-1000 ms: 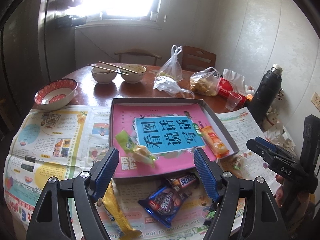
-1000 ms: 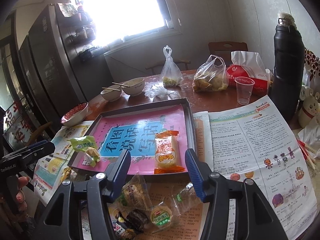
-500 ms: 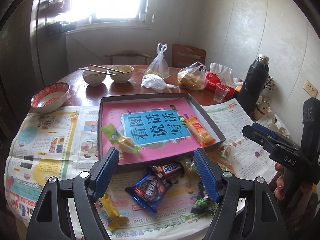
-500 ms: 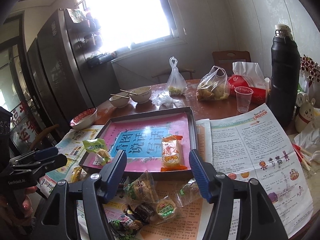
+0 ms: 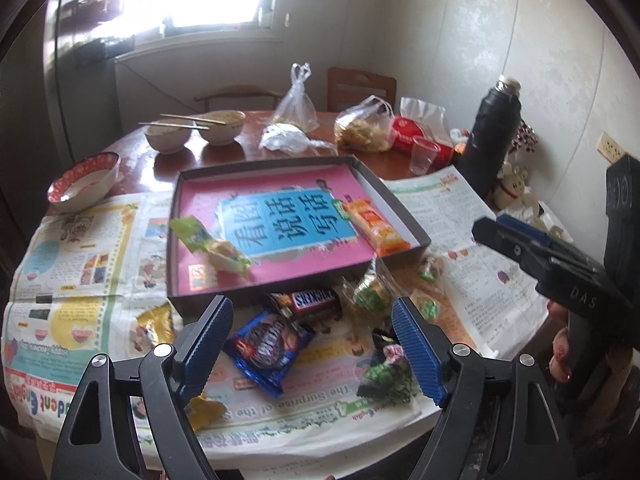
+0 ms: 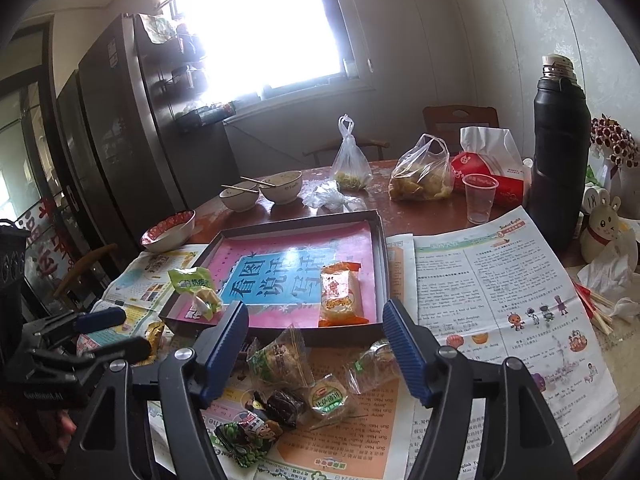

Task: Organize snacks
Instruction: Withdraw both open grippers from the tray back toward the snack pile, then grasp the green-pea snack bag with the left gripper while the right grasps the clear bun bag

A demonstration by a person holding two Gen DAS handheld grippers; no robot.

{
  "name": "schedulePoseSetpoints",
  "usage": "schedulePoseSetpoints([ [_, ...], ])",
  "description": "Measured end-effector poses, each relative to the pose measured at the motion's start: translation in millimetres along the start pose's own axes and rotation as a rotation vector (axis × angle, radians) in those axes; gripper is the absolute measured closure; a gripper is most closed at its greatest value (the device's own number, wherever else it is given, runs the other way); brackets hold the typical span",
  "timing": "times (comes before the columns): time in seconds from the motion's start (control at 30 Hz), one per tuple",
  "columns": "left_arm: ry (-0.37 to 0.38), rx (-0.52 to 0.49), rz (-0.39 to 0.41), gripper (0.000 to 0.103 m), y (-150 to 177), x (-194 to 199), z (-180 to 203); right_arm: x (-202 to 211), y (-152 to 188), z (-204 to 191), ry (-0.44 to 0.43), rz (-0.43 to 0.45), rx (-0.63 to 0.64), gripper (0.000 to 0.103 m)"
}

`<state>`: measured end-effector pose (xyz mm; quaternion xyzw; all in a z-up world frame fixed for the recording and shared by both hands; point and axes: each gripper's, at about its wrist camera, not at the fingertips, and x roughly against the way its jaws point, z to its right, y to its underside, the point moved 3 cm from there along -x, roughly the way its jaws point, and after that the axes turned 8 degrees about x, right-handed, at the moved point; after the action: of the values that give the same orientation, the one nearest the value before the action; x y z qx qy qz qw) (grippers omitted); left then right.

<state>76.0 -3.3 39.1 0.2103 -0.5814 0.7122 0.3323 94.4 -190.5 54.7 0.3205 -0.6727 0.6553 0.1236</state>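
both claws, left gripper [image 5: 312, 344] and right gripper [image 6: 316, 350], hover with jaws apart and empty. two snacks, green packet [image 5: 208, 242] and orange packet [image 5: 374, 224], lie in the one tray [image 5: 404, 216] ahead of them; the loose wrapped snacks [image 6: 296, 384] lie just below and between the fingers.

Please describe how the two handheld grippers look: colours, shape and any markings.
The left gripper and right gripper look alike: black plastic arms with triangular cut-outs and silver screws, and blue ribbed fingers. The right one's side carries the letters "DAS".
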Motion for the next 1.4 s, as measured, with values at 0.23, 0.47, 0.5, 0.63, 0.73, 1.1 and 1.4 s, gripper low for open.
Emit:
schedulePoseSetpoints([
  [0.23,0.017,-0.041,-0.041,0.02,14.8,-8.2,12.7,2.1,5.1,0.3,-0.001,-0.007,-0.001,0.034],
  [0.47,0.029,-0.085,-0.091,0.02,29.9,-22.5,29.0,3.2,12.6,2.3,0.009,-0.019,0.005,0.034],
  [0.5,0.033,-0.09,-0.096,0.02,31.4,-24.2,30.8,2.4,14.1,3.8,0.013,-0.025,0.006,0.034],
  [0.63,0.046,-0.124,-0.13,0.02,41.2,-34.5,41.7,-1.5,18.9,8.9,0.026,-0.042,0.004,0.034],
  [0.73,0.051,-0.133,-0.151,0.02,45.4,-41.1,45.1,-5.3,22.6,12.9,0.035,-0.057,0.007,0.034],
  [1.1,0.068,-0.145,-0.234,0.02,56.3,-73.2,52.6,-31.1,36.7,24.9,0.053,-0.124,0.023,0.034],
  [1.4,0.068,-0.13,-0.275,0.021,59.5,-91.7,53.0,-72.0,53.2,43.3,0.09,-0.23,0.061,0.034],
])
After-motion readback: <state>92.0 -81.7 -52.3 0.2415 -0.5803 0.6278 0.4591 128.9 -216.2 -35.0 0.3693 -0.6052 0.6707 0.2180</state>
